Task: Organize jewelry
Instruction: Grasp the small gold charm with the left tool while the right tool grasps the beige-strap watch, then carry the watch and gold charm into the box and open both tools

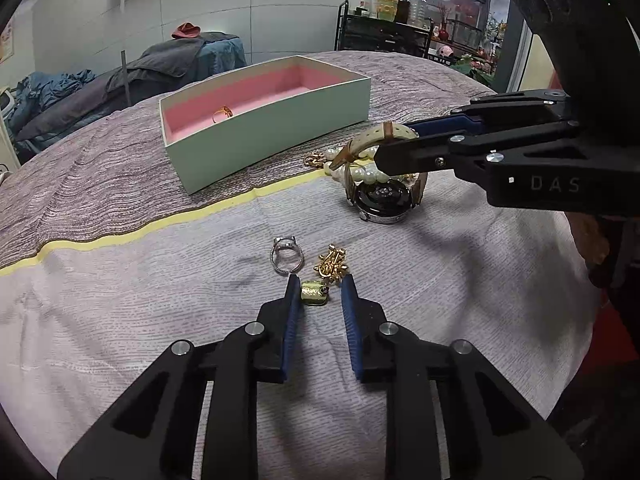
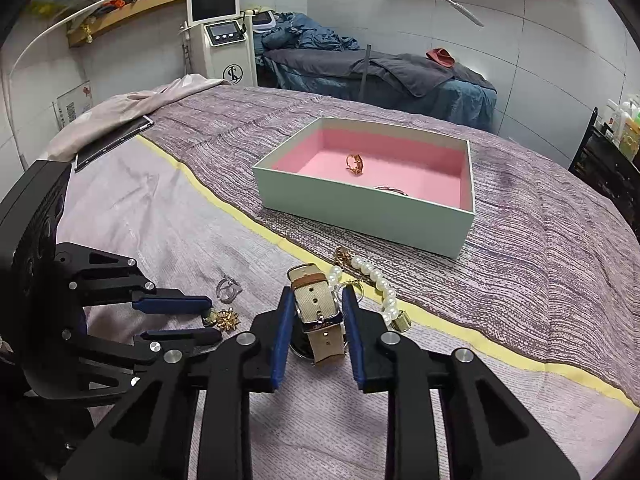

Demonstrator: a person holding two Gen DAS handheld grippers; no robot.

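Closing on a small gold ring (image 1: 316,293), the left gripper (image 1: 320,292) has its blue pads nearly together, the left pad touching the ring and a sliver of gap at the right; beside it lie a gold brooch (image 1: 331,265) and a silver ring (image 1: 286,256) on the pale bed cover (image 1: 120,320); the right gripper (image 2: 316,300) pinches the cream strap of a watch (image 2: 318,312), its dial resting on the cover; a pearl bracelet (image 2: 380,284) curls just beyond, touching the watch; farther off, on the purple striped blanket (image 2: 540,240), stands the mint box (image 2: 360,216) with pink lining, holding a gold ring (image 2: 355,164) and a band (image 2: 390,190) near its front wall.
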